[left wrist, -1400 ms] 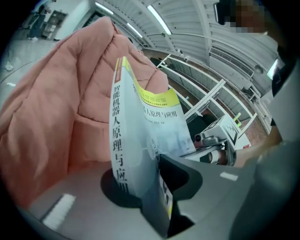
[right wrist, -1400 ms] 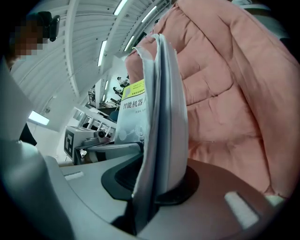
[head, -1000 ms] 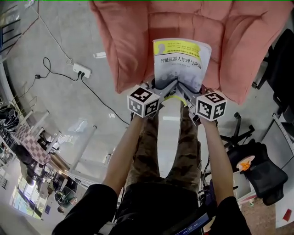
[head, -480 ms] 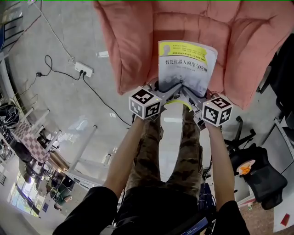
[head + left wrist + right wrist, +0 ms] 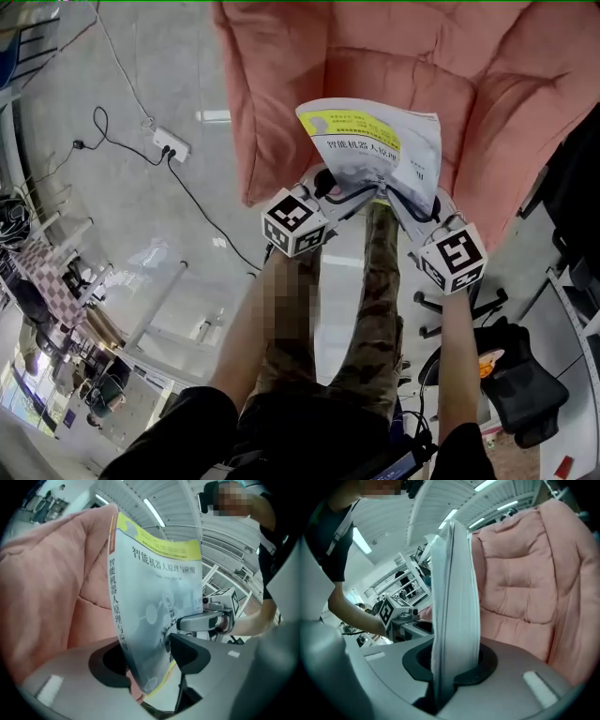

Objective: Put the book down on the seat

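A white book with a yellow band (image 5: pixel 375 155) lies tilted over the front of the pink padded seat (image 5: pixel 375 47). My left gripper (image 5: pixel 330 190) is at its near left corner; its jaws are opening, with the book's spine edge (image 5: pixel 154 588) loose between them (image 5: pixel 147 660). My right gripper (image 5: pixel 412 211) is at the near right corner, jaws closing and pinching the book's page edge (image 5: pixel 454 597) where they meet (image 5: pixel 450 667). The pink cushion (image 5: pixel 56 573) fills the space behind the book (image 5: pixel 520 573).
A white power strip (image 5: pixel 172 145) with black cables lies on the grey floor to the left. A black office chair (image 5: pixel 511 384) stands at the lower right. The person's legs (image 5: pixel 375 309) are below the grippers. Shelving and table legs (image 5: pixel 56 281) crowd the far left.
The book has swung clockwise and shifted a little toward the seat. The right gripper moved right and down. The left gripper's jaws have spread off the book.
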